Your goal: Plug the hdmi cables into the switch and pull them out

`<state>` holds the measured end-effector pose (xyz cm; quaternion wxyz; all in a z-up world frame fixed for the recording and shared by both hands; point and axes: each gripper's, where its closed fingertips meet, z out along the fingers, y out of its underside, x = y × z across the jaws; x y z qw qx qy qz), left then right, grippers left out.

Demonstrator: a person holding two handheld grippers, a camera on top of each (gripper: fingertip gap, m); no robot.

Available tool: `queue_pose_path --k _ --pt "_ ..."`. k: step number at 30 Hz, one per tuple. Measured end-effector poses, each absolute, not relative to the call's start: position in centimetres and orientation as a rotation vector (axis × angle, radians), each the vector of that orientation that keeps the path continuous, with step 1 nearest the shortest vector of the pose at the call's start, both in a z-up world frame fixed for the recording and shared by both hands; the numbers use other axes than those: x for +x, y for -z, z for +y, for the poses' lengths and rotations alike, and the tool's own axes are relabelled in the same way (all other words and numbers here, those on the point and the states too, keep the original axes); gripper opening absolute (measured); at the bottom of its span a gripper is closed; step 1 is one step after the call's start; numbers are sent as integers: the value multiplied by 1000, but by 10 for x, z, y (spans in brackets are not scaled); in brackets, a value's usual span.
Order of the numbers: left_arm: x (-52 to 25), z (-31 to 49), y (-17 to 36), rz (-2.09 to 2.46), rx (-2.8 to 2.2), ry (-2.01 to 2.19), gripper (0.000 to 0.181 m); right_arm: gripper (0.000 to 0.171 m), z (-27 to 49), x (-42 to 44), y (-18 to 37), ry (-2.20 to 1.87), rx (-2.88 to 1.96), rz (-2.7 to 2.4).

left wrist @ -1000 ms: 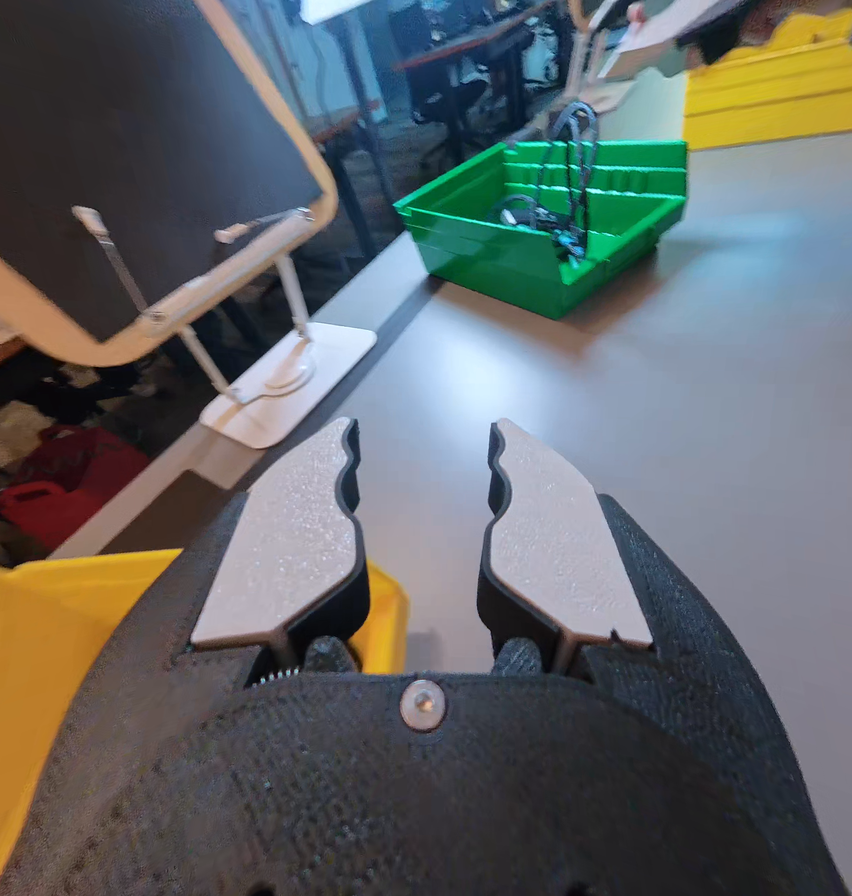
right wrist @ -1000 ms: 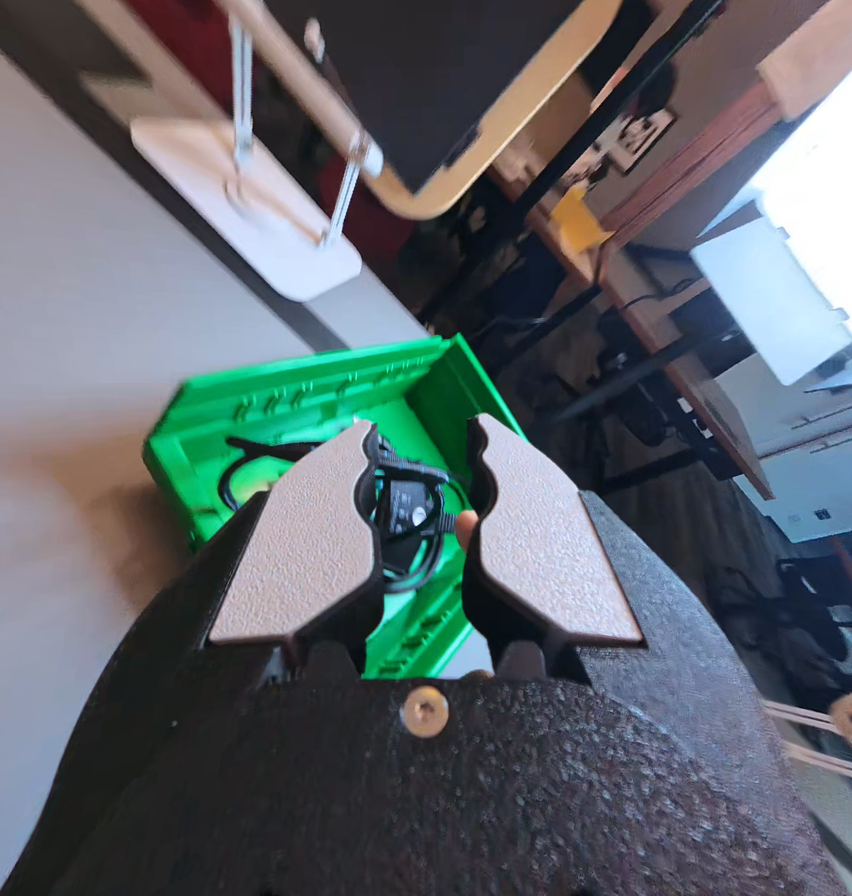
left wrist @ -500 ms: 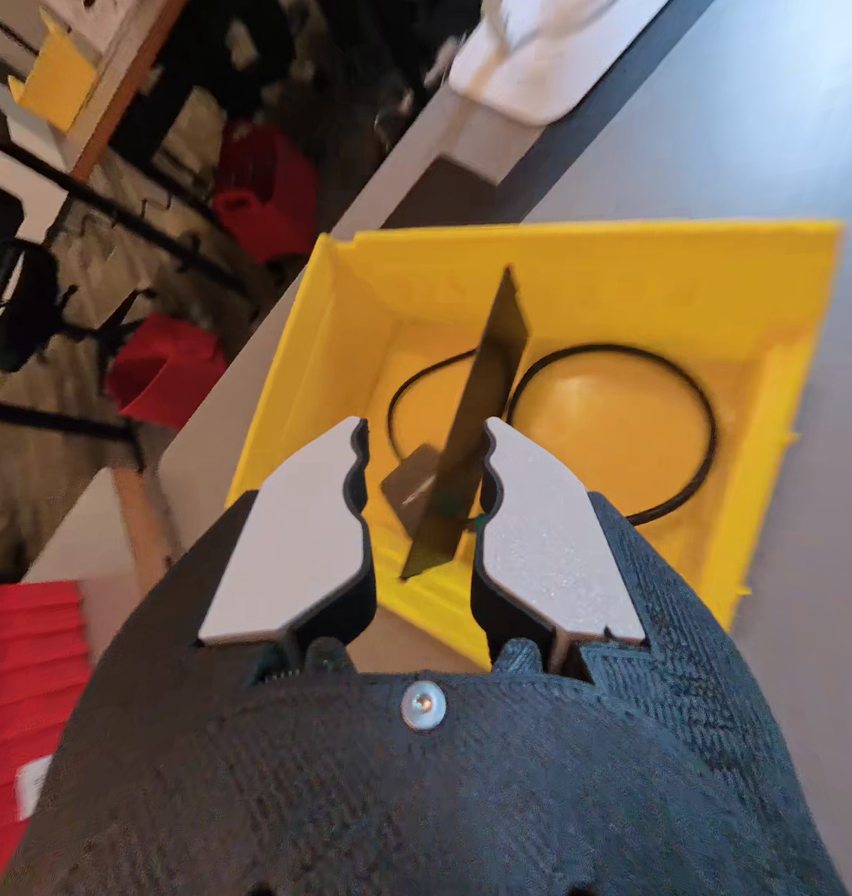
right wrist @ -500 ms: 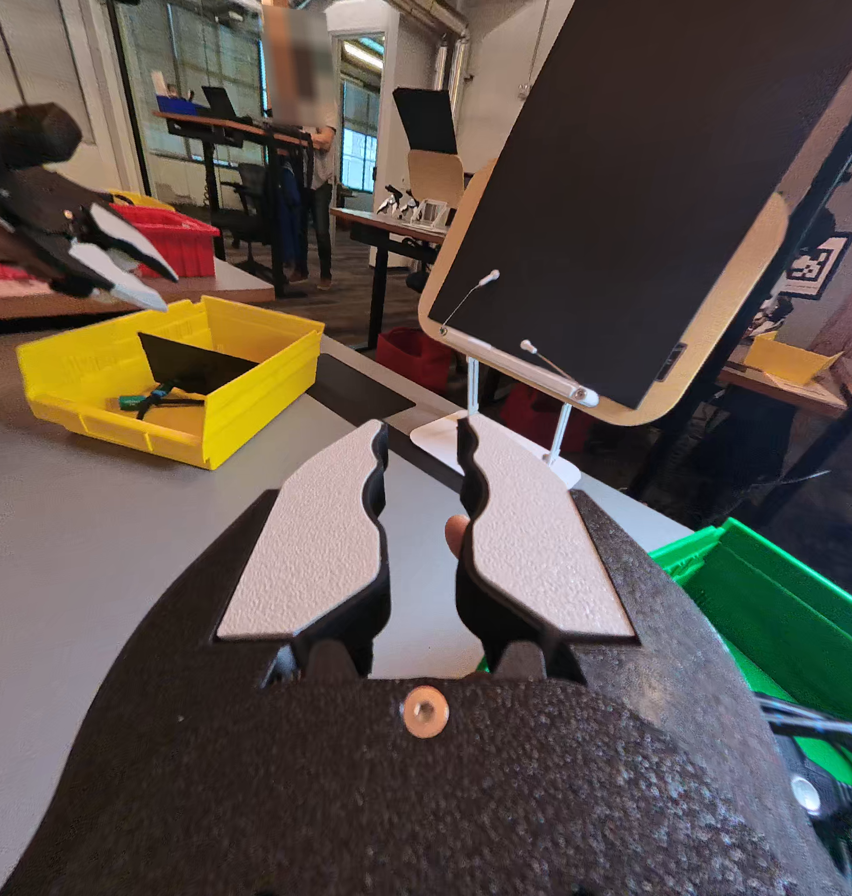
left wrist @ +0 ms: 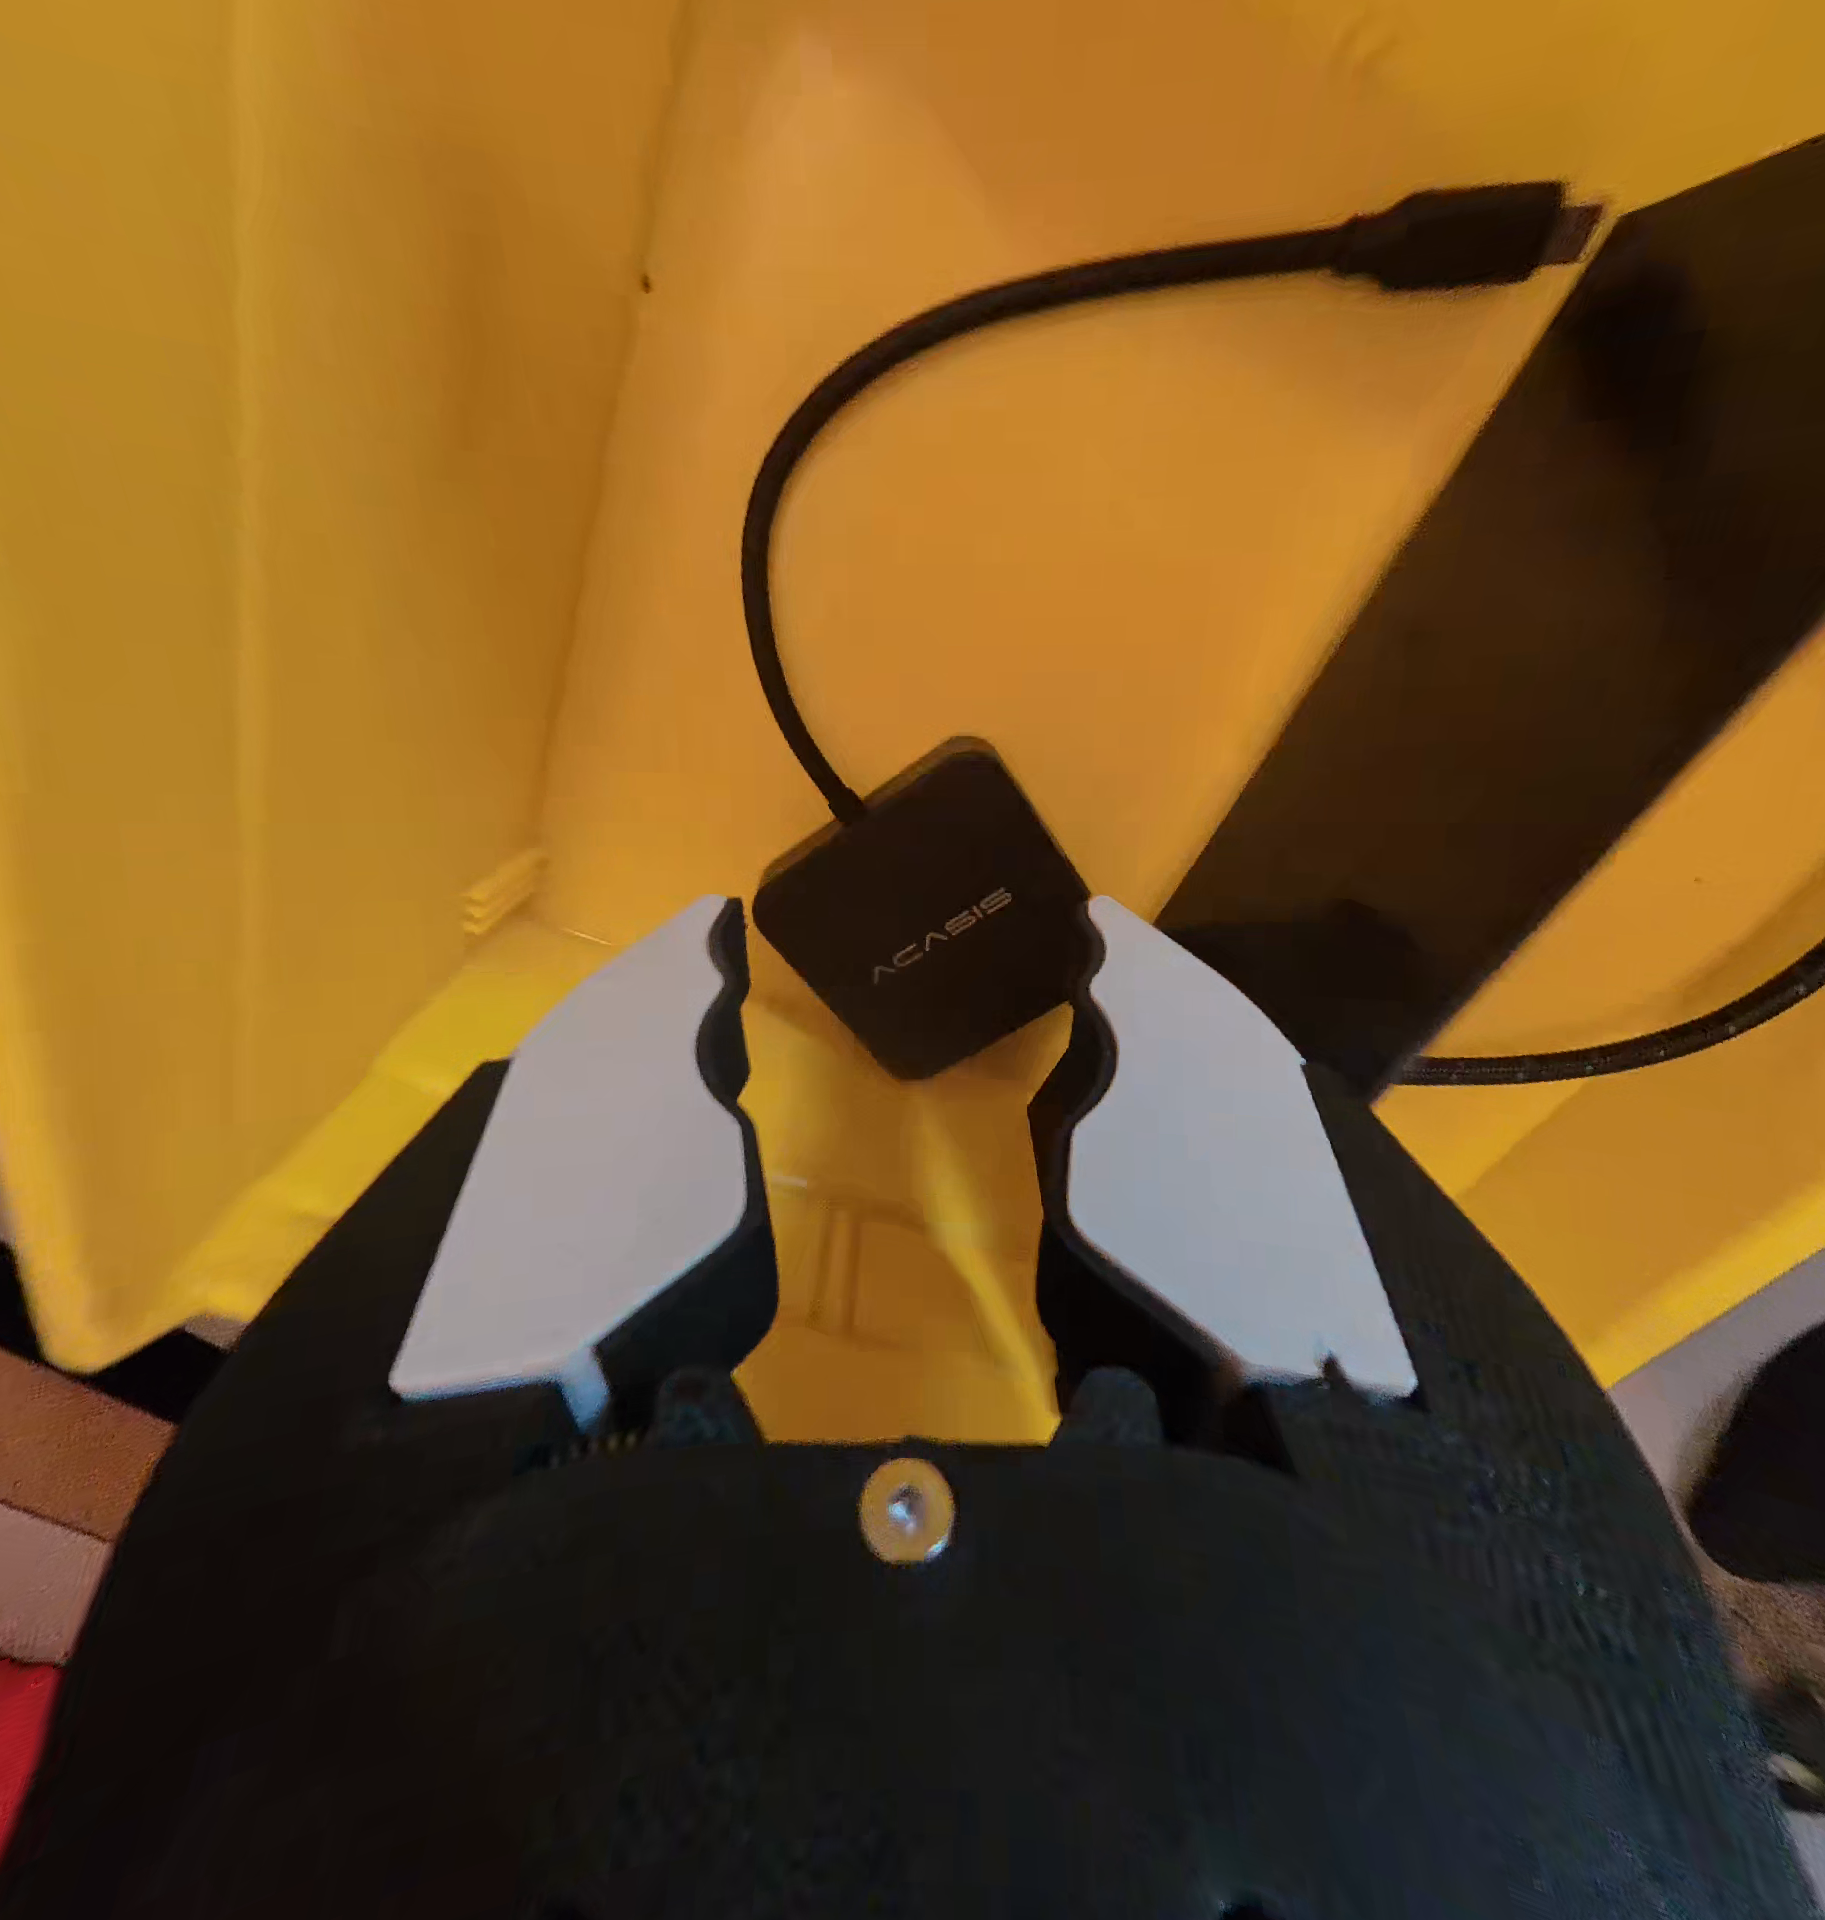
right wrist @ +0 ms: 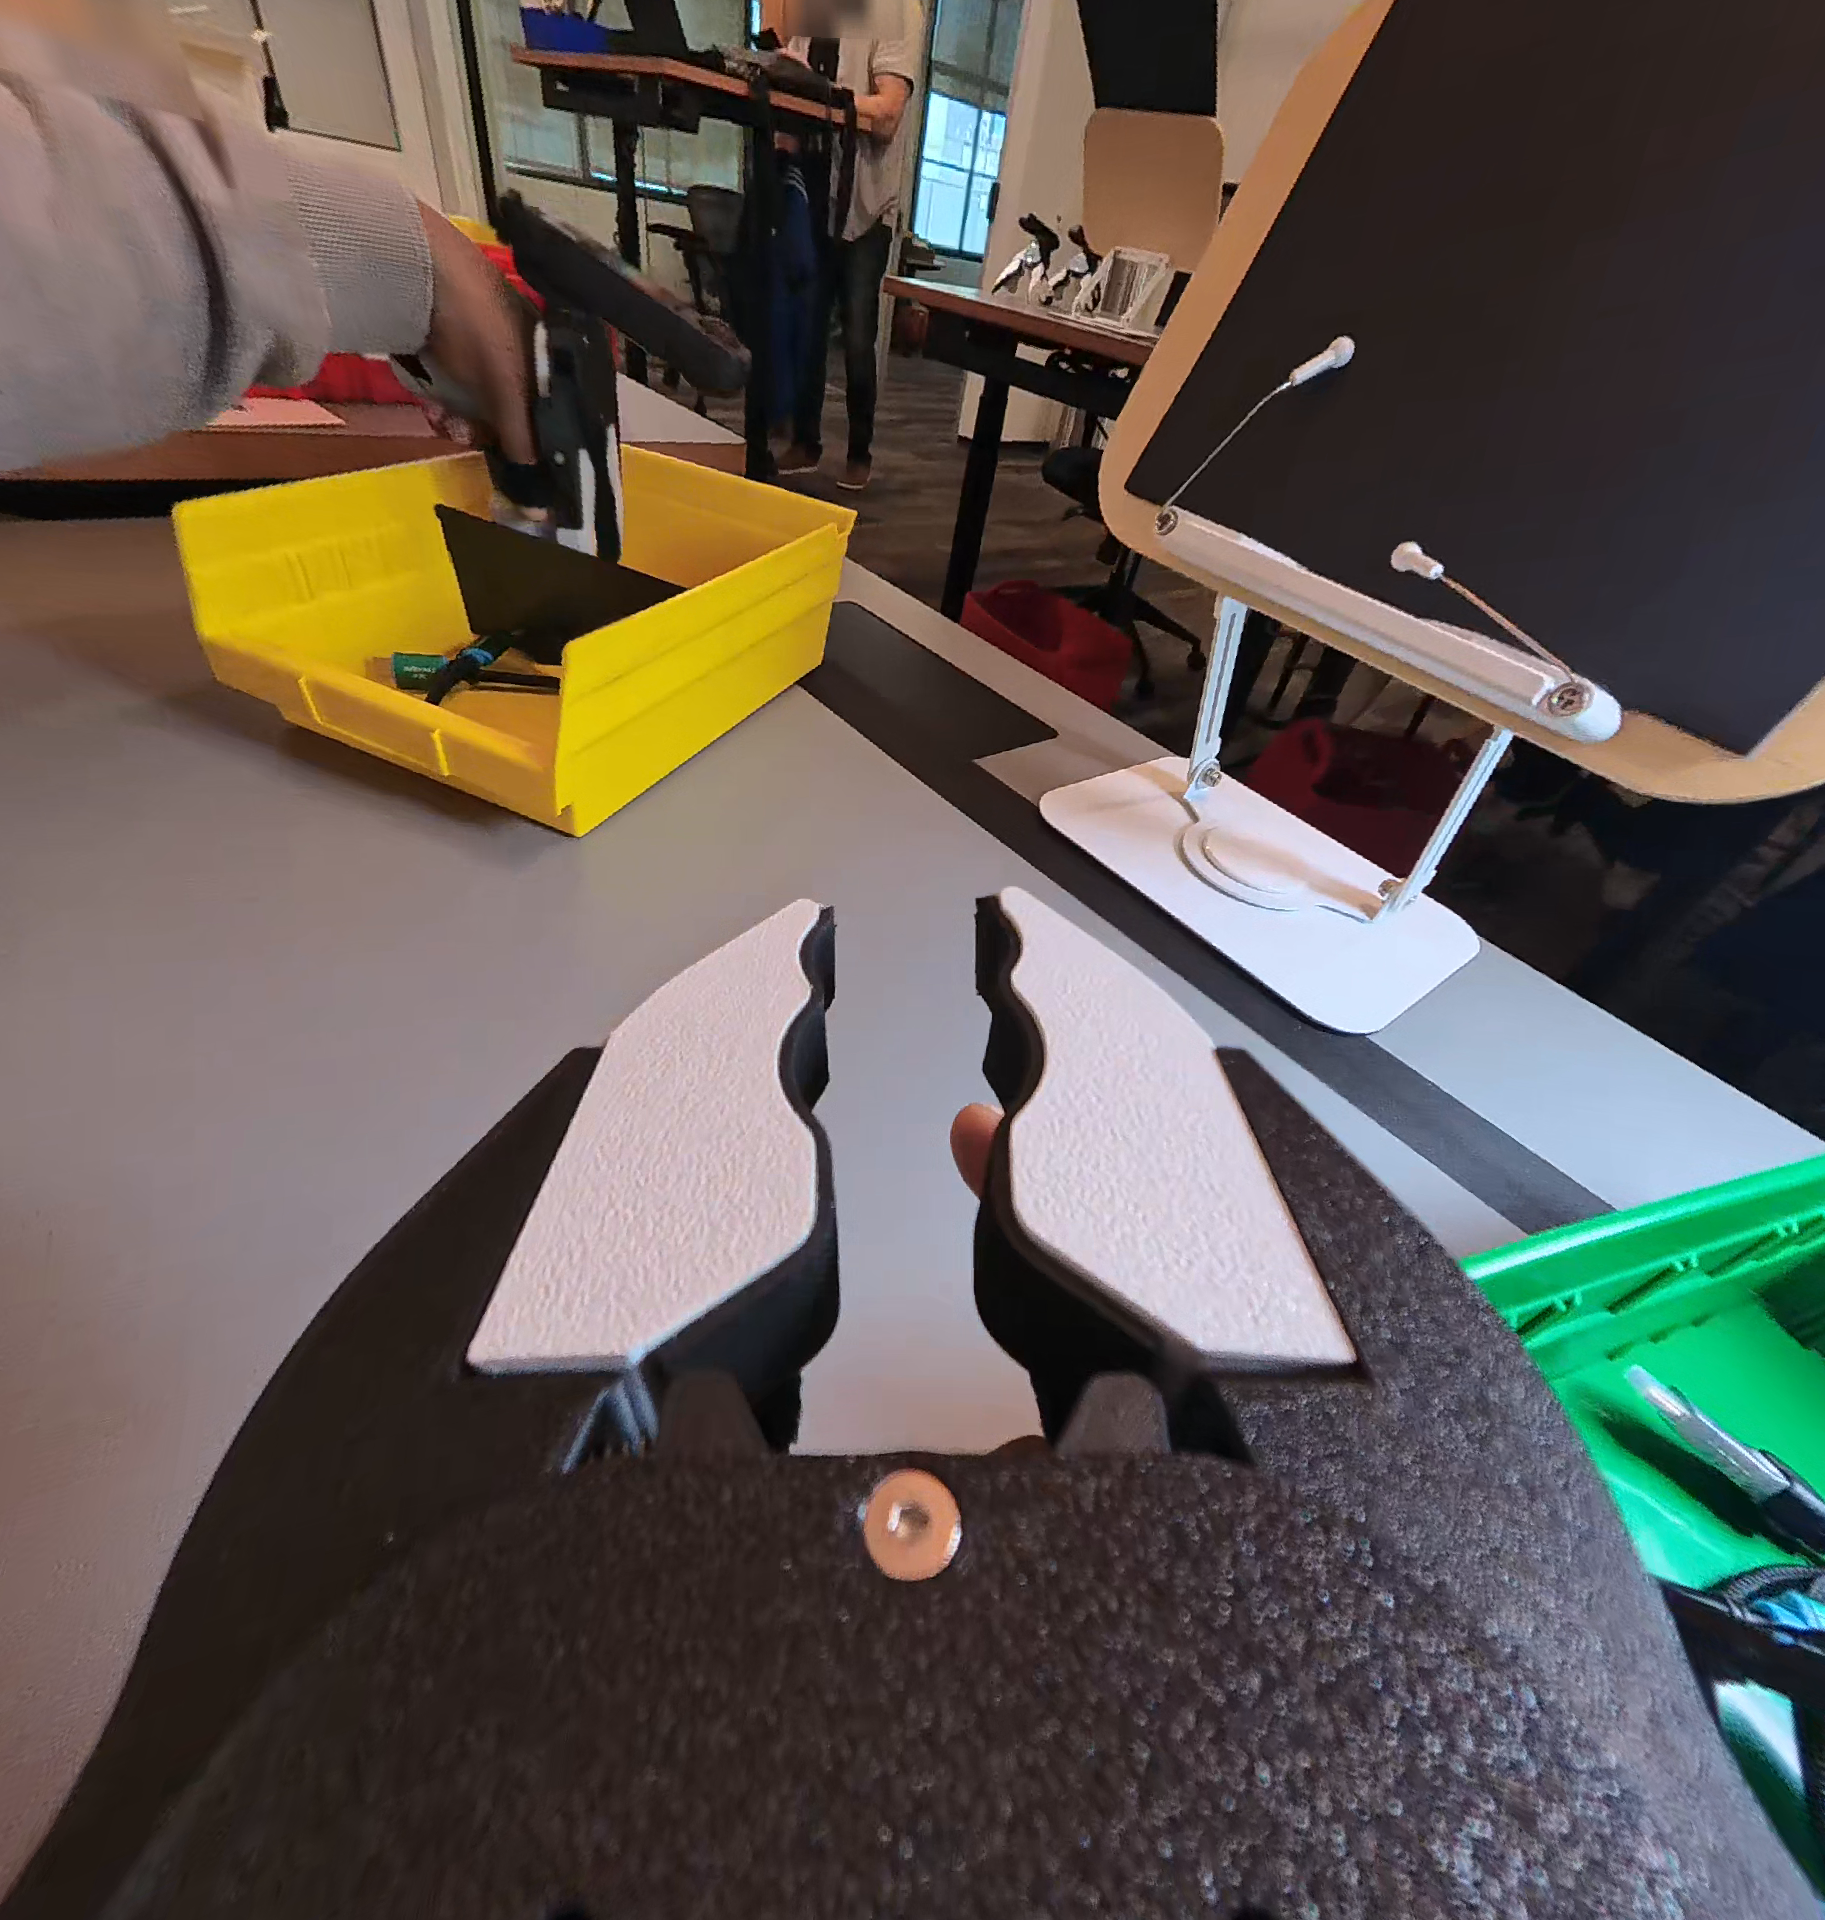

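In the left wrist view my left gripper (left wrist: 910, 925) is open, low inside the yellow bin (left wrist: 316, 520). Its fingertips (left wrist: 716, 925) stand on either side of a small black square switch (left wrist: 929, 935) on the bin floor. I cannot tell if they touch it. A braided black cable (left wrist: 783, 488) runs from the switch to a plug (left wrist: 1459, 244) at the upper right. My right gripper (right wrist: 905, 925) is open and empty above the grey table (right wrist: 264, 1039). The right wrist view shows the left gripper (right wrist: 575, 488) reaching down into the yellow bin (right wrist: 679, 675).
A black divider panel (left wrist: 1510, 623) leans in the yellow bin, right of the switch. A green bin (right wrist: 1666, 1278) with black cables (right wrist: 1801, 1621) is at the right gripper's lower right. A white stand (right wrist: 1261, 894) holding a black board (right wrist: 1562, 364) is at the table's far edge. A person stands in the background. Spacing between my two grippers at the tips: around 50 cm.
My left gripper has dropped down into the yellow bin, so the switch now lies between its fingertips. The right gripper has barely moved and stays empty.
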<state>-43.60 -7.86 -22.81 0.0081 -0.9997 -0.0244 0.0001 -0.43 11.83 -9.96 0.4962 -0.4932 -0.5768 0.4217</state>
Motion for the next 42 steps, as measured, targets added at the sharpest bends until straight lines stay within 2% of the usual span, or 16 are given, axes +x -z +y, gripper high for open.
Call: queue_pose_path --k 1,8,16,21,22,26,29,35,42 --pt "-437 -82 235 -112 -3168 32 62 26 120 -4 102 -1024 -1199 -1398" --pt "-428 -90 259 -194 -3336 148 73 25 129 -6 114 -1050 -1248 -1393" --pt "-431 -87 251 41 -3389 31 71 23 136 1 113 -996 -1245 -1386" --pt "-443 -60 199 55 -3117 -133 70 23 137 5 105 -997 -1228 -1362" --pt "-443 -50 182 51 -3025 -156 49 23 136 4 105 -996 -1222 -1362" --pt "-430 -29 122 85 -2736 -222 42 23 126 0 106 -982 -1196 -1390" --pt "-427 -40 122 140 -2757 -340 40 23 117 -5 105 -966 -1171 -1418" --pt "-390 -35 109 230 -2661 -284 39 23 106 -1 96 -924 -1112 -1425" --pt "-281 -7 62 459 -2352 -26 39 23 95 -6 93 -868 -1007 -1443"
